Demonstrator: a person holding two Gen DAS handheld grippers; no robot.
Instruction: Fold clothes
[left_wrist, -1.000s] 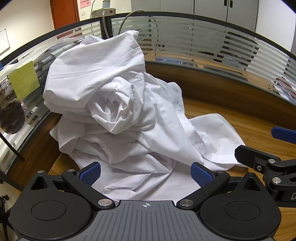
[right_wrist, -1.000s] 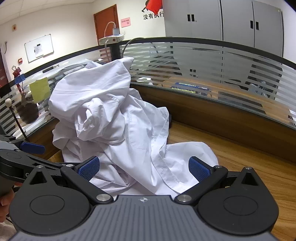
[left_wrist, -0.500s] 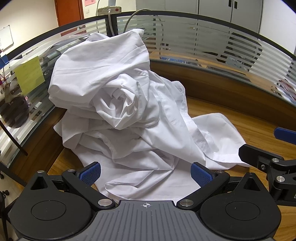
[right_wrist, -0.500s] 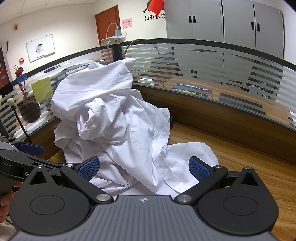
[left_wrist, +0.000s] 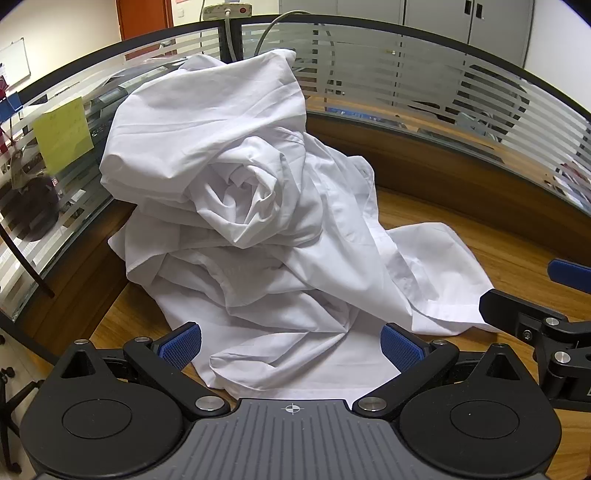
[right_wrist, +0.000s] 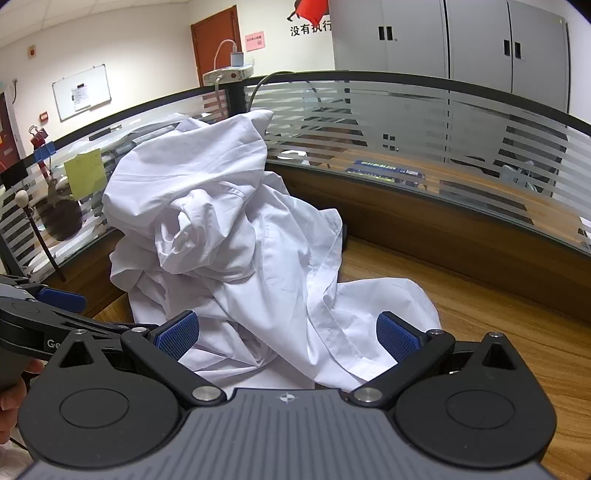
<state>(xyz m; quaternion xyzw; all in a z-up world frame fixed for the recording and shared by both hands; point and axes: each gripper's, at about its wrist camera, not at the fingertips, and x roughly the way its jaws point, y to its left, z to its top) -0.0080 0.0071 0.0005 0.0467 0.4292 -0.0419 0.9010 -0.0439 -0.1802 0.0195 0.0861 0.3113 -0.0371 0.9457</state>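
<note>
A crumpled white shirt (left_wrist: 258, 206) lies heaped on the wooden desk (left_wrist: 509, 251), piled high against the corner of the glass partition; the same white shirt (right_wrist: 236, 236) fills the middle of the right wrist view. My left gripper (left_wrist: 291, 341) is open just in front of the heap's near hem, nothing between its blue pads. My right gripper (right_wrist: 288, 334) is also open, its pads standing either side of the cloth's near edge without pinching it. The right gripper (left_wrist: 554, 314) shows at the right edge of the left wrist view, and the left gripper (right_wrist: 55, 314) at the left edge of the right wrist view.
A curved frosted glass partition (right_wrist: 424, 122) with a wooden base walls the desk behind and to the left. A yellow sticky note (left_wrist: 62, 133) hangs on the glass. A power strip (right_wrist: 229, 74) with cables sits on the partition top. A hand (right_wrist: 14, 398) holds the left gripper.
Both cameras have tilted slightly, so the shirt heap sits a little further right and lower in view. The shirt itself has not moved, and both grippers stay open.
</note>
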